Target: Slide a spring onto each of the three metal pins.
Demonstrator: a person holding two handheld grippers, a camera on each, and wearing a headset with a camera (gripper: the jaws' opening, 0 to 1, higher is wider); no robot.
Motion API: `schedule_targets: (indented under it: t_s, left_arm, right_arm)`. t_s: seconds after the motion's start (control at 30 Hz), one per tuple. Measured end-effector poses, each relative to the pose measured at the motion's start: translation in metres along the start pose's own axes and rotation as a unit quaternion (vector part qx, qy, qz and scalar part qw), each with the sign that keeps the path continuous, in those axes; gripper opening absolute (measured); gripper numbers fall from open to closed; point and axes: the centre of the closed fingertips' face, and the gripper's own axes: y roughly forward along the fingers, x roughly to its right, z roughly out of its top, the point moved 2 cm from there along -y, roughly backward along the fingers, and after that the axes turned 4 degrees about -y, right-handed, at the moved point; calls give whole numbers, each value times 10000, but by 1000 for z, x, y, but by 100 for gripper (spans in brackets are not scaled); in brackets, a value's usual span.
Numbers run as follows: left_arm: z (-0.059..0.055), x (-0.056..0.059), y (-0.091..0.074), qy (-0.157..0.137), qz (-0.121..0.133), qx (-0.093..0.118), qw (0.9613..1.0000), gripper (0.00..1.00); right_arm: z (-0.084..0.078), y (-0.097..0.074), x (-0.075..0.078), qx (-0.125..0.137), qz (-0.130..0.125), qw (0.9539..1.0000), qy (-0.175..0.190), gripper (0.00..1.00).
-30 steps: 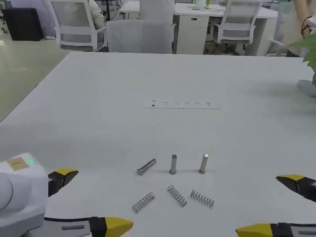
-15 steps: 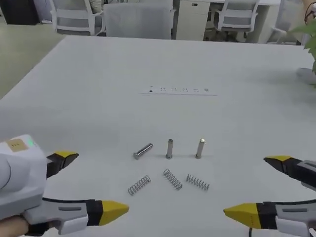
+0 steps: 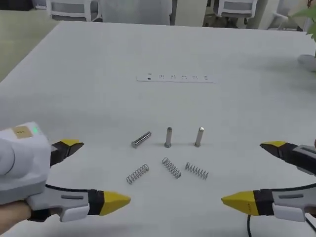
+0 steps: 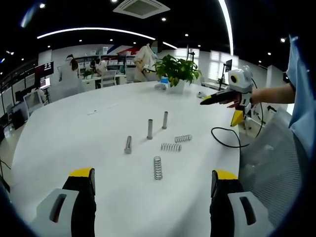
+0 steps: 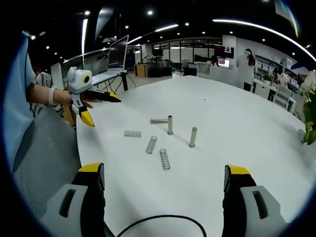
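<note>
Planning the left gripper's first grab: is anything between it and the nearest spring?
Nothing visible does. Only bare table lies between the open left gripper and the nearest spring.

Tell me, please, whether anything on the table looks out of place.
The leftmost short silver metal pin lies on its side on the white table, while the middle silver pin and the right silver pin stand upright. Nothing else stands out.

Bright, even light; possibly slight blur

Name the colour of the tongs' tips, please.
Yellow on left tongs and right tongs; best in head view.
</note>
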Motion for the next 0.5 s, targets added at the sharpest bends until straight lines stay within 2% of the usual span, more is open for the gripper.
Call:
schedule_targets:
  t_s: [0.5]
  left_arm:
    - [2,-7,10,66,-80,-129,9999,95]
  right_arm:
    - [-1,13,6,-76,91,9999,-19,100]
